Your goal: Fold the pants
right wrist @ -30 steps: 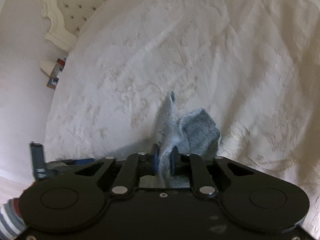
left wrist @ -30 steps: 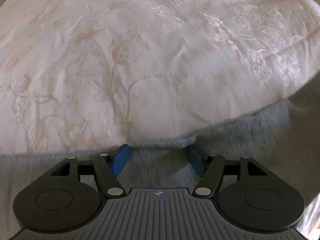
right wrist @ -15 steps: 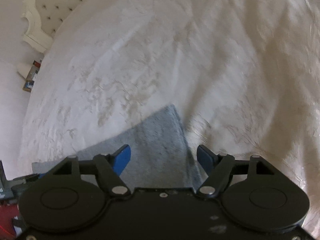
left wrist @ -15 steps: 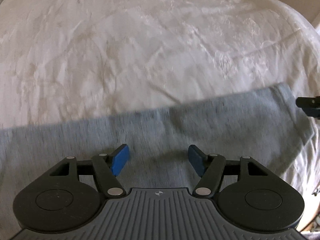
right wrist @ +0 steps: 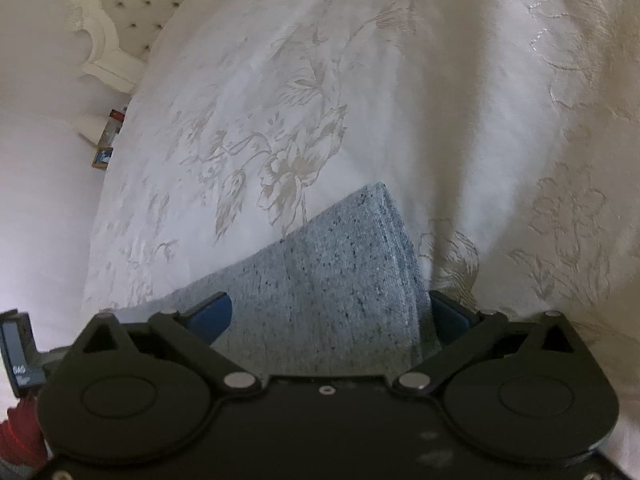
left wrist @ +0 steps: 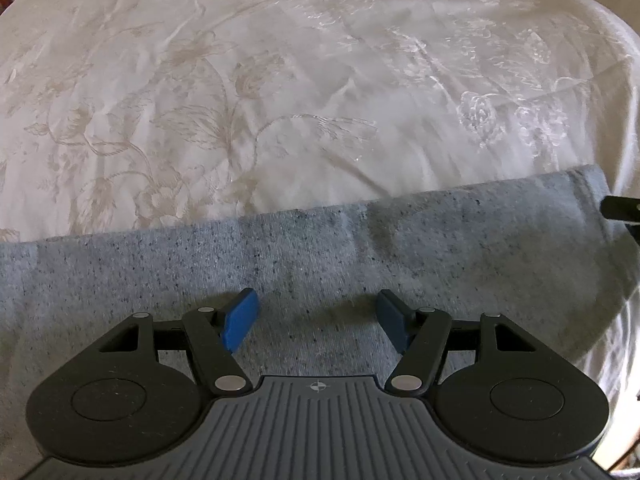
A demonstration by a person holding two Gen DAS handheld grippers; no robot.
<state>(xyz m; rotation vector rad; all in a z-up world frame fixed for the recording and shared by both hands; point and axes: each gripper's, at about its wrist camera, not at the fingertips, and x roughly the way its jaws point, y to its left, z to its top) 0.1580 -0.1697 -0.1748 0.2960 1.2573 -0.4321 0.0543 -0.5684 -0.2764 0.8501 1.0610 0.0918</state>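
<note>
The left gripper (left wrist: 316, 316) is held with its blue pads spread apart and nothing between them, pointed steeply down over the pants (left wrist: 320, 256); the grey cloth lies flat directly beneath it and runs on to both sides, so that its long axis crosses the view from left to right. The right gripper (right wrist: 330, 314) is seen with its jaws opening to their widest; the end of the pants (right wrist: 340, 280) lies between the pads, but neither pad presses on it, so nothing is gripped. That end is a stacked, layered edge, which suggests that one fold is already laid. From the right gripper the cloth runs away toward the left, where a corner of the other tool is glimpsed; the right gripper is tilted forward and down, less steeply than the left. The pants rest on a cream bedspread (left wrist: 280, 100) with a flower pattern, close to its near edge; a padded headboard (right wrist: 128, 0) stands well apart at the far corner. The right gripper is judged nearer to the free end, the left nearer to the middle, where a next crease would probably fall.
</note>
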